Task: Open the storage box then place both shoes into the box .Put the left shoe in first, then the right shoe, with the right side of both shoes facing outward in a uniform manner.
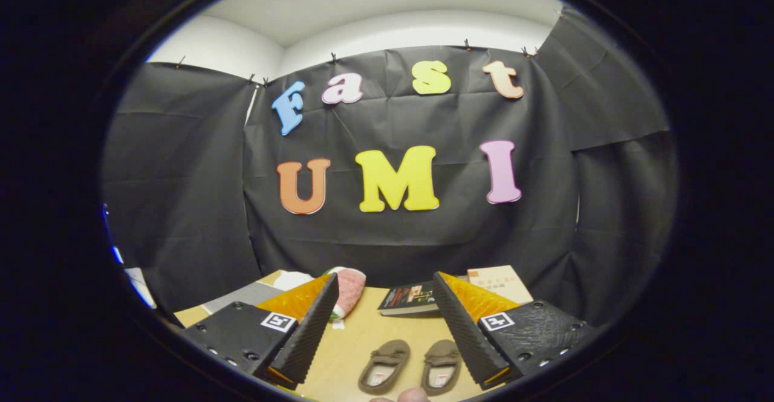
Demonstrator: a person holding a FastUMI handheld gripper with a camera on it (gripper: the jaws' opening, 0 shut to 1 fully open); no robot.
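Fingers (381, 323) spread wide, empty, above shoes (411, 366) on tan table (357, 341) before black cloth wall (393, 239).

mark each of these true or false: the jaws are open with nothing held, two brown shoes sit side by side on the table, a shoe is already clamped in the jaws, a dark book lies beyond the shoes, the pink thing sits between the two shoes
1. The jaws of the gripper are open with nothing held. True.
2. Two brown shoes, one beside the other, sit on the wooden table. True.
3. A shoe is clamped in the jaws. False: both shoes lie on the table between the spread fingers, and neither finger appears to touch them.
4. A dark book lies beyond the shoes. True.
5. The pink thing sits between the two shoes. False: it lies farther back, near the booth wall.
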